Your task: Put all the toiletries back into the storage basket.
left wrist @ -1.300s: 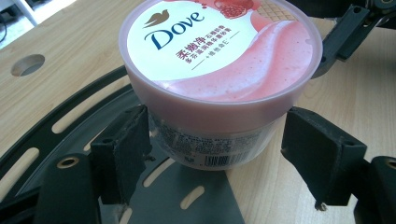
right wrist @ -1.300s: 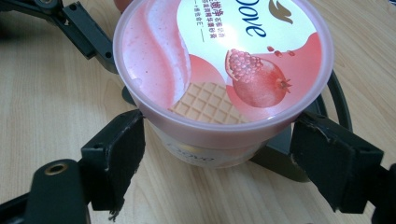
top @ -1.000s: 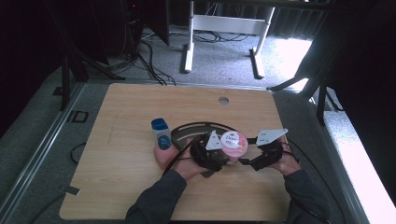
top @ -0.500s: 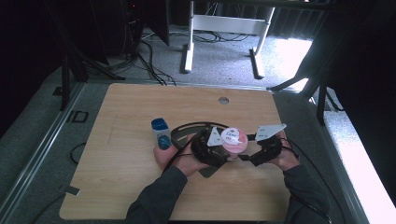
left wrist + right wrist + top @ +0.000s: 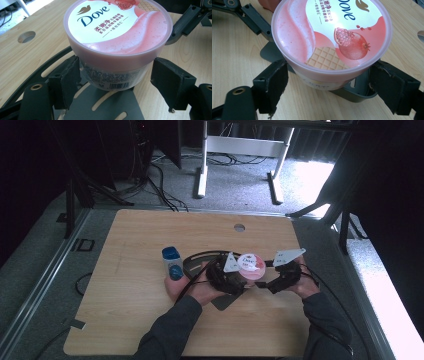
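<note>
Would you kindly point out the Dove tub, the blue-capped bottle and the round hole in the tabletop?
Dove tub (image 5: 117, 25): left gripper view, middle of its lid.
Blue-capped bottle (image 5: 173, 263): high view, on its body.
Round hole (image 5: 239, 227): high view, its centre, near the table's far edge.

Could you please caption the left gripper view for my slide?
Left gripper open around a round pink lidded plastic tub on a dark grey slotted plate.

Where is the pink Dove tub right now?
In the high view the Dove tub sits right of the table's centre on a dark slotted plate, between the left gripper and right gripper, right of the blue bottle.
</note>
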Tool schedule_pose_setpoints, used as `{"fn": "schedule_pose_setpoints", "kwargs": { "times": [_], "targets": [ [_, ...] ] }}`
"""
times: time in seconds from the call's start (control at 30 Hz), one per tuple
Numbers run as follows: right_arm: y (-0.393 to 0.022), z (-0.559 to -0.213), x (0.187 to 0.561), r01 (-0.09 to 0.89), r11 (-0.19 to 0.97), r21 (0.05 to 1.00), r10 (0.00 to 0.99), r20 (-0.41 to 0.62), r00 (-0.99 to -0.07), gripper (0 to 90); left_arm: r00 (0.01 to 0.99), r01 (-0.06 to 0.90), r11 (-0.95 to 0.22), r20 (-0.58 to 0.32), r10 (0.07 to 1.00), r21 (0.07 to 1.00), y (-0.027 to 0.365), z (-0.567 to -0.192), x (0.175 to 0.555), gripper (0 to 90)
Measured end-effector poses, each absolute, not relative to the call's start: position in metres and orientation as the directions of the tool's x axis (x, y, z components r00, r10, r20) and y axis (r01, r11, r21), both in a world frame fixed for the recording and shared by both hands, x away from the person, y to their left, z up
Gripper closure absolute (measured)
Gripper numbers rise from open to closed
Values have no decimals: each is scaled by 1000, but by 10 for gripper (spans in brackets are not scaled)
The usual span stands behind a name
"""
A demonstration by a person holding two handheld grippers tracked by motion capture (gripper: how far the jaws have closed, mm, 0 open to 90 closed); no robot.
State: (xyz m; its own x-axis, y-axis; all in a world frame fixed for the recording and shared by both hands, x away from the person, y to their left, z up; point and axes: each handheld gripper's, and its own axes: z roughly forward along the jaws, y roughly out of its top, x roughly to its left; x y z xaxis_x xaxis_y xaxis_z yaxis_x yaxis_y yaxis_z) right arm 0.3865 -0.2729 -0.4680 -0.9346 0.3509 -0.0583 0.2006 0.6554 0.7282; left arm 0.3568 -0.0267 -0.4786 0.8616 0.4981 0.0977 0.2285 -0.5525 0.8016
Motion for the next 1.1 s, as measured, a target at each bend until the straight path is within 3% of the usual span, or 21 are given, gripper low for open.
{"fn": "schedule_pose_setpoints", "kwargs": {
  "times": [1.1],
  "targets": [
    [-268,-478,418,256,680,687,380,-32,-924,155,834,273,-518,69,548,811,-30,-497,383,242]
  ]
}}
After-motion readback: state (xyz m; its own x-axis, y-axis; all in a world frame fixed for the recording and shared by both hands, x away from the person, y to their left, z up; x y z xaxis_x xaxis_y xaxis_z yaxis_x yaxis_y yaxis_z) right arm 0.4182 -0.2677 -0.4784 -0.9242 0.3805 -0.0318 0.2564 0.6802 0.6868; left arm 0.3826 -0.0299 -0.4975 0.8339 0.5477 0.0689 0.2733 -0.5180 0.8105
